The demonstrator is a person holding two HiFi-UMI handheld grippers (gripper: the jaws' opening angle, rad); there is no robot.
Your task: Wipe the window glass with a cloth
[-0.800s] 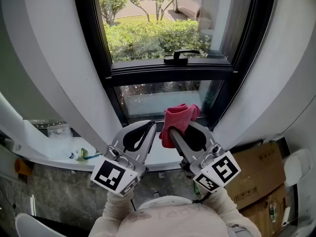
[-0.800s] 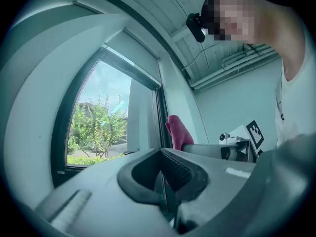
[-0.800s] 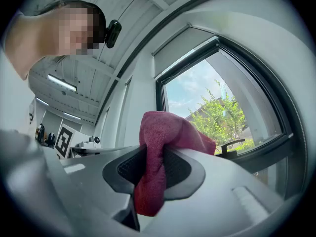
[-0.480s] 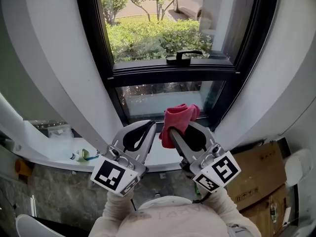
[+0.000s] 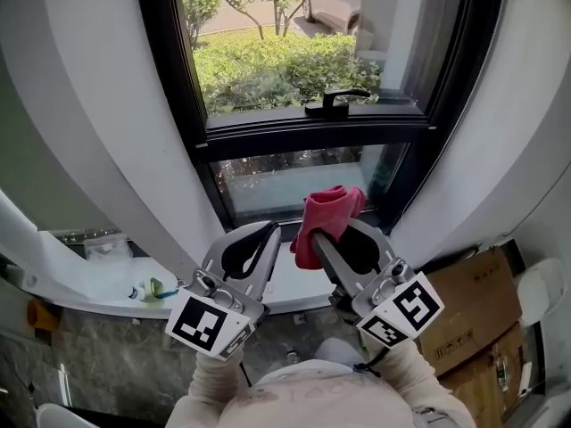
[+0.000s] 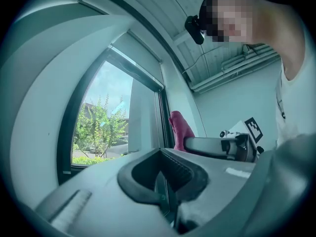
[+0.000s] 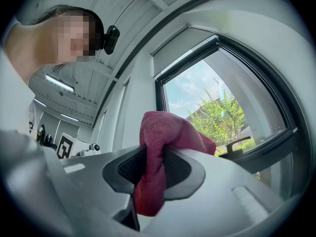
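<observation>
A crumpled red cloth (image 5: 323, 217) is clamped in my right gripper (image 5: 335, 232), held up in front of the lower window pane (image 5: 294, 178). From the right gripper view the cloth (image 7: 159, 154) bulges out over both jaws, with the black-framed window glass (image 7: 217, 107) beyond. My left gripper (image 5: 260, 237) is beside it on the left, shut with nothing in it. In the left gripper view the cloth (image 6: 180, 130) and the right gripper show to the right, the window (image 6: 106, 120) to the left.
A black window handle (image 5: 335, 102) sits on the middle frame bar. White curved walls flank the window. A white sill ledge (image 5: 107, 279) at lower left carries small items. Cardboard boxes (image 5: 473, 315) stand at lower right.
Both grippers and the cloth have shifted slightly right and up towards the pane; the view has tilted a little. Grips are unchanged.
</observation>
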